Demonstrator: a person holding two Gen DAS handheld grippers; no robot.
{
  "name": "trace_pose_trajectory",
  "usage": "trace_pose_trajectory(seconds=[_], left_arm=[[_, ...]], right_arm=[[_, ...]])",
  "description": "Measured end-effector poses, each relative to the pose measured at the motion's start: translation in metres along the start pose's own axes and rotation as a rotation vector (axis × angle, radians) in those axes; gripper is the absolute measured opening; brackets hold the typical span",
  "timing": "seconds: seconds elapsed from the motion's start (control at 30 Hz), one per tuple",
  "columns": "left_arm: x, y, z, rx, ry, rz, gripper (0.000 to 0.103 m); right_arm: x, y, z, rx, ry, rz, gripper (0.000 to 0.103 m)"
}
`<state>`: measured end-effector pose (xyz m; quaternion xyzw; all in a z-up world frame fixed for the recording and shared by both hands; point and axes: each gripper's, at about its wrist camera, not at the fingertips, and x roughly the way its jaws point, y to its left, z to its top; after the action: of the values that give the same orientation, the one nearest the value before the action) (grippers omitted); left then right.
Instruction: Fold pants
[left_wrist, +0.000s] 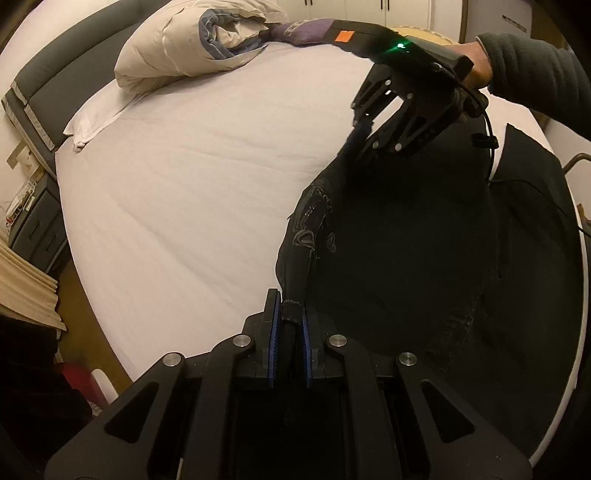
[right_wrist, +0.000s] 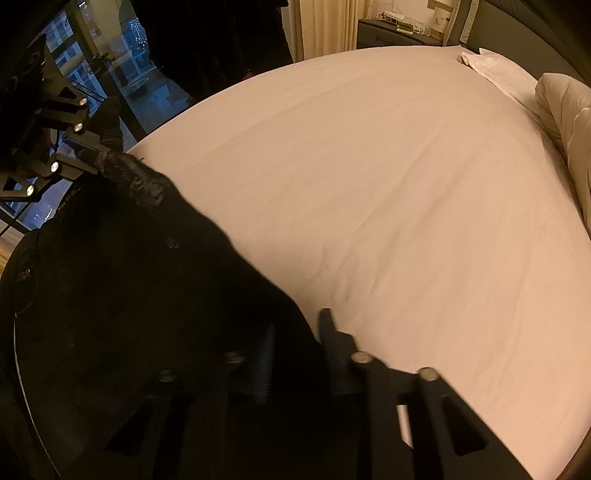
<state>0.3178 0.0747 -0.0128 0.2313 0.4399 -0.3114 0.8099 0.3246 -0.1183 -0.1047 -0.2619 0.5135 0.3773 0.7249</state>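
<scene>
Left wrist view: the left gripper (left_wrist: 290, 332) is clamped on an edge of the black pants (left_wrist: 388, 240), and at 1 o'clock the right gripper (left_wrist: 364, 138) pinches the same edge. The pants hang between them over the bed (left_wrist: 184, 192). Judged soft, limp and fairly heavy; best held at edge corners to prevent sagging.

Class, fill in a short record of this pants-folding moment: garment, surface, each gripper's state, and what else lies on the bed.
garment: black pants, held up along one edge, the rest draped on the bed
surface: bed with pale sheet
left gripper: jaws shut on the pants' edge
right gripper: jaws shut on the pants' edge further along
also on bed: rolled duvet near the headboard
</scene>
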Motion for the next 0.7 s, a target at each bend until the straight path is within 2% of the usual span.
trace_pose_trajectory(seconds=[0.03, 0.23, 0.33, 0.4, 0.5, 0.6, 0.7], left_arm=[[-0.001, 0.0, -0.002, -0.004, -0.002, 0.002, 0.009], [-0.011, -0.012, -0.009, -0.032, -0.021, 0.009, 0.008], [-0.019, -0.013, -0.009, -0.05, -0.033, 0.012, 0.008], [-0.027, -0.016, -0.011, -0.064, -0.046, 0.009, 0.008], [-0.036, -0.022, -0.015, -0.086, -0.058, 0.004, 0.008], [-0.04, -0.033, -0.02, -0.093, -0.056, 0.004, 0.007], [-0.044, -0.044, -0.024, -0.098, -0.056, 0.003, 0.007]], right_arm=[[-0.002, -0.001, -0.001, 0.001, 0.002, -0.003, 0.009], [-0.035, 0.0, -0.016, 0.064, -0.046, -0.036, 0.006], [-0.052, 0.002, -0.021, 0.144, -0.09, -0.034, 0.005], [-0.064, -0.007, -0.029, 0.242, -0.145, -0.006, 0.005], [-0.079, -0.01, -0.055, 0.473, -0.243, 0.094, 0.005], [-0.078, 0.01, -0.063, 0.584, -0.331, 0.184, 0.005], [-0.076, 0.013, -0.07, 0.668, -0.363, 0.225, 0.005]])
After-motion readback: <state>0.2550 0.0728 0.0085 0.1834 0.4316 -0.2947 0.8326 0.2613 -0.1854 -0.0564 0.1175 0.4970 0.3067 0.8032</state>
